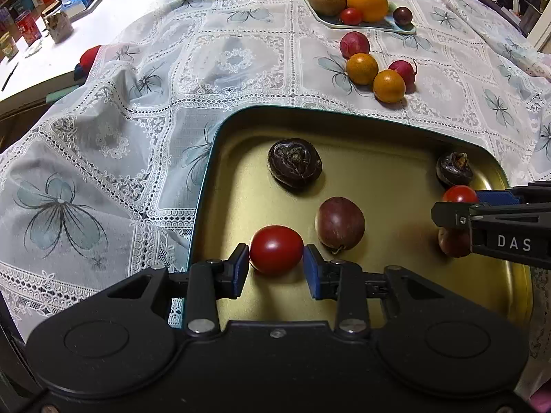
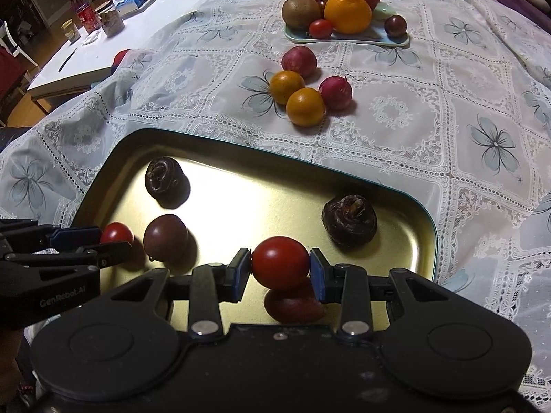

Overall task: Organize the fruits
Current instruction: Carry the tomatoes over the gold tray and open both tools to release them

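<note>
Two cherry tomatoes are being delivered into the gold tray (image 1: 361,130) at once, so the step in hand is judged to be the set-down of small fruit. In the left wrist view, the left tool (image 1: 276,265) is seen low over the tray's near left part with a cherry tomato (image 1: 276,250) between its blue pads; a sliver of gap shows on each side, so the pads are judged parted and the tomato is probably resting on the tray floor (contact underneath cannot be confirmed). In the right wrist view, the right tool (image 2: 279,268) is clamped on a second cherry tomato (image 2: 280,262), held just above a reddish fruit (image 2: 292,304) lying on the tray.

Both tools are pitched steeply downward, side by side over the near half of the tray, the right one entering the left view from the right edge.

Already in the tray: two dark water chestnuts (image 1: 295,164) (image 1: 454,168) and a purple passion fruit (image 1: 340,223). Still out on the lace-covered worktop (image 1: 241,62): two small oranges (image 1: 362,68) (image 1: 389,85) and two red fruits beside them, with a far plate (image 1: 368,24) holding more.

Next, a straight lift of the left tool is called for, so the tomato is not nudged. For the right, a sideways shift is advised before release, lest the tomato land on the fruit below and roll.
</note>
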